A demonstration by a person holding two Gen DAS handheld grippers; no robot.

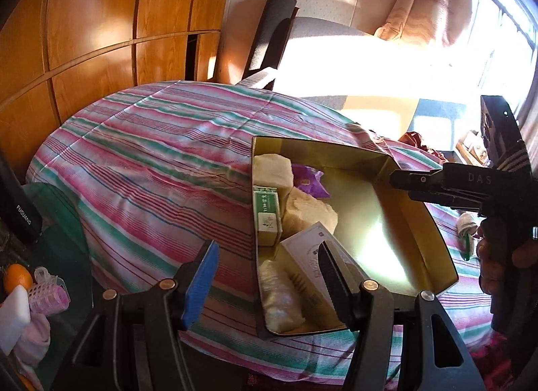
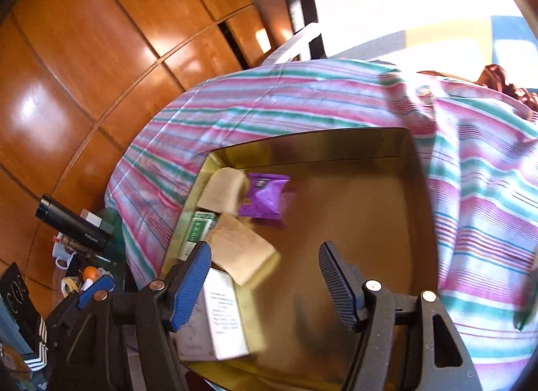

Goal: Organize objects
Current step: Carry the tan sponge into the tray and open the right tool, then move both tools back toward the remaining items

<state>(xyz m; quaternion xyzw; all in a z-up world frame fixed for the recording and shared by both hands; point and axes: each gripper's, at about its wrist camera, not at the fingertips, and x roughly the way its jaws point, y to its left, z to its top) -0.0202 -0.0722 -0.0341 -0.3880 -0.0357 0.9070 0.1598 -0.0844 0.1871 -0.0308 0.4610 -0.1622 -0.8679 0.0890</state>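
Left wrist view: you are holding your left tool point(image 1: 265, 276) part open astride the near left wall of the gold tin point(image 1: 433, 223), pads gripping nothing. That tin is sitting on the striped bed point(image 1: 151, 155), with the green box point(image 1: 268, 214) at 12 o'clock from the tool.

Right wrist view: your right tool point(image 2: 265, 285) is hanging open and empty over the tin, the purple packet point(image 2: 264, 199) lying at 12 o'clock.

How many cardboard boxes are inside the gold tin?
2. A green box stands against the tin's left wall, and a white box lies nearer the camera beside it. More may hide under the other packets.
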